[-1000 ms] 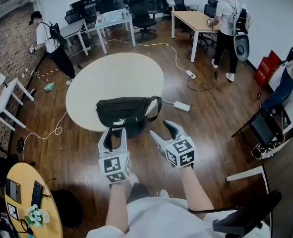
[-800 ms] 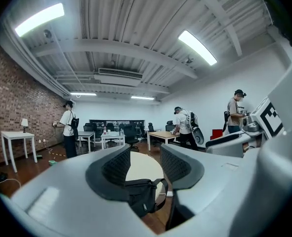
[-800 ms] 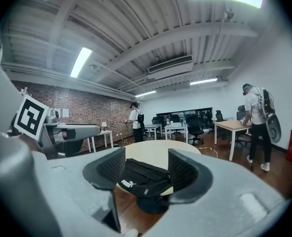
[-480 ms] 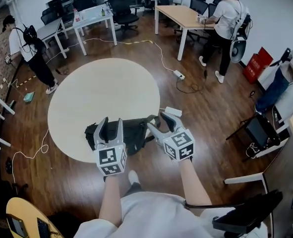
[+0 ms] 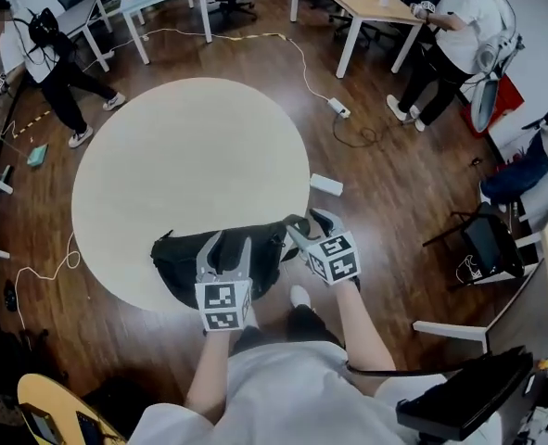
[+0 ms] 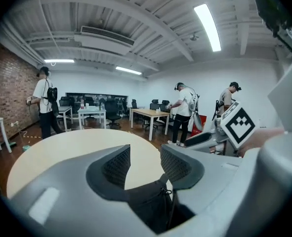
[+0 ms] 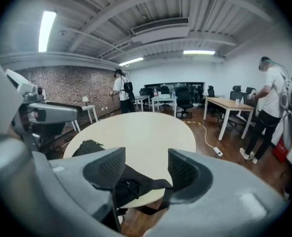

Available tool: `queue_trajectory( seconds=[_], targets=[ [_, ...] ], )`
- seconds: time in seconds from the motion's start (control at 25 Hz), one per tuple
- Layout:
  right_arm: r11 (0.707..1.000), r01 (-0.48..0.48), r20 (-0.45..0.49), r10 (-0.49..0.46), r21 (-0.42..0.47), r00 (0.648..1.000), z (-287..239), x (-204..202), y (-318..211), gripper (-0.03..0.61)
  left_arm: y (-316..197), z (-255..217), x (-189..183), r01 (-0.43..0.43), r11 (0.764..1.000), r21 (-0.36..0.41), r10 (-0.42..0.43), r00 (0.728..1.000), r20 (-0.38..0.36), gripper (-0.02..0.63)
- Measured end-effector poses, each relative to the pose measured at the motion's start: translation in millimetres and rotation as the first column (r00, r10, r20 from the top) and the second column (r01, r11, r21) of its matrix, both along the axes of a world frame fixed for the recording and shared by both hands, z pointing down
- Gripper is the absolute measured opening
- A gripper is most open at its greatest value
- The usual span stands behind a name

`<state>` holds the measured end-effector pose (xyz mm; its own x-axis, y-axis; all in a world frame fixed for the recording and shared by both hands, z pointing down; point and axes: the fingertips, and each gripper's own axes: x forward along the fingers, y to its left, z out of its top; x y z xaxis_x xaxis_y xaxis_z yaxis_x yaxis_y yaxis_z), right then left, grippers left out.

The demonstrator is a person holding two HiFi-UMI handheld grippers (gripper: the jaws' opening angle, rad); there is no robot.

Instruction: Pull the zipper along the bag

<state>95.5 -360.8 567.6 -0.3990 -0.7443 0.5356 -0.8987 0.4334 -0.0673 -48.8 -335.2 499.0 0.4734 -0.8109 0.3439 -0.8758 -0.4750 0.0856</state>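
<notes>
While neither claw has taken hold, the head view shows a black bag (image 5: 176, 265) lying at the 6 o'clock edge of a round pale desk (image 5: 190, 156), nearest the person. The left claw (image 5: 227, 247) hangs over the middle of the bag. The right claw (image 5: 309, 222) sits at the bag's 3 o'clock end, by the desk's rim.

From the left claw's own view, the left claw (image 6: 145, 159) is released, its two ribbed pads apart with nothing pressed between them. The dark bag (image 6: 150, 204) lies just below the gap, at 6 o'clock, with the bare desk (image 6: 62, 147) beyond. The zipper pull cannot be made out for certain here.

From the right claw's own view, the right claw (image 7: 146, 164) is also released and empty. The bag (image 7: 90, 147) spreads toward 9 o'clock, and its strap (image 7: 155, 182) runs across the gap and over the desk (image 7: 136, 127) edge.

To do this step well, one claw probably needs to pinch the bag's fabric at one end and keep it taut. The other should find the small pull and clench it squarely. It should then drag in line with the zipper track, low and steady, so the limp bag neither bunches nor slides off the near edge.
</notes>
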Motion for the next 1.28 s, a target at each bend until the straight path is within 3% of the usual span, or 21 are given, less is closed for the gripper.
queue_trajectory(
  seconds=[0.16,0.36,0.44,0.48,0.68,0.92,1.16,1.2,1.28],
  targets=[
    [0.988,0.068,-0.028,-0.073,-0.141,0.997,63,8,-18,0.239,13,47,21,0.025,0.992,-0.127,-0.030,0.999,-0.037,0.213],
    [0.951,0.191,-0.009,-0.200,-0.245,0.980,126,-2,-28,0.239,21,101,46,0.073,0.957,-0.282,-0.083,0.996,-0.023,0.213],
    [0.933,0.253,0.002,-0.261,-0.255,0.965,143,-9,-33,0.142,23,117,56,0.087,0.939,-0.334,-0.096,0.995,-0.012,0.213],
    [0.924,0.276,0.012,-0.284,-0.266,0.959,152,-11,-34,0.117,25,124,63,0.085,0.930,-0.358,-0.095,0.995,-0.011,0.212],
    [0.846,0.380,0.032,-0.397,-0.375,0.917,198,-22,-30,0.114,28,157,86,0.101,0.886,-0.453,-0.112,0.994,0.002,0.195],
    [0.821,0.434,0.024,-0.459,-0.370,0.888,207,-24,-36,0.084,21,199,103,0.124,0.799,-0.588,-0.169,0.985,-0.022,0.201],
    [0.811,0.460,0.042,-0.479,-0.362,0.877,209,-20,-37,0.062,10,235,110,0.220,0.738,-0.638,-0.260,0.965,0.033,0.305],
    [0.809,0.468,0.030,-0.491,-0.355,0.871,210,-18,-40,0.011,7,239,109,0.245,0.733,-0.635,-0.274,0.960,0.055,0.313],
    [0.790,0.499,0.037,-0.521,-0.356,0.852,210,-15,-40,-0.009,2,244,105,0.296,0.721,-0.626,-0.310,0.946,0.090,0.308]
  ],
)
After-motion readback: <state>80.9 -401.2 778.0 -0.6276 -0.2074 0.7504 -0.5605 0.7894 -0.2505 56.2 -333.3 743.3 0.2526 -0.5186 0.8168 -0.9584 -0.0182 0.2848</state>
